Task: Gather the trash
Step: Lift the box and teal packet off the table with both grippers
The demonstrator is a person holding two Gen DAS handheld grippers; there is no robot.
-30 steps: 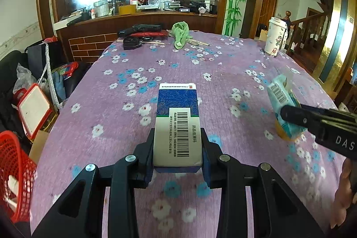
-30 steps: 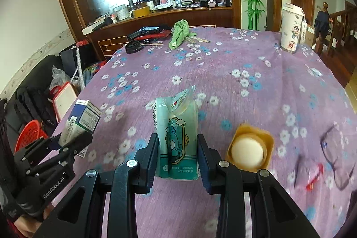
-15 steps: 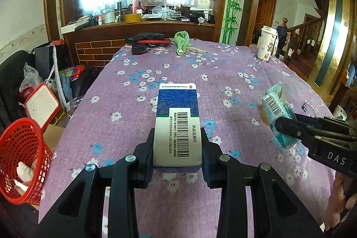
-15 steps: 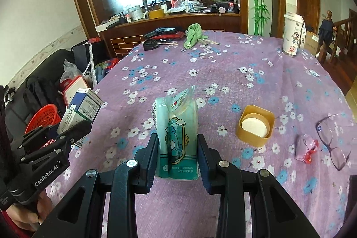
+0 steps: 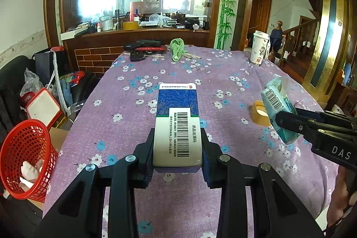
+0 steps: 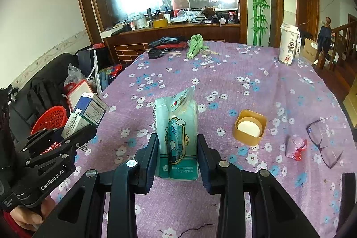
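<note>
A red mesh basket [image 5: 26, 157] sits off the left edge of the bench [image 5: 125, 117], lower than its purple flowered cloth, with some white scraps inside. To the right of the basket, the left gripper [image 5: 177, 144] has its jaws part-way closed on a blue and white medicine box [image 5: 177, 124], barcode face up, held clear above the bench. Further right from the basket, the right gripper [image 6: 176, 155] has its jaws pressed on either side of a pale green tissue pack [image 6: 176, 133], held upright above the cloth. Right of that pack a yellow square lid [image 6: 250, 127] lies on the bench, then a crumpled pink wrapper [image 6: 295, 147], then a pair of glasses [image 6: 323, 144]. Farthest from the basket, at the far right edge of the bench, stands a white paper cup [image 6: 288, 46].
</note>
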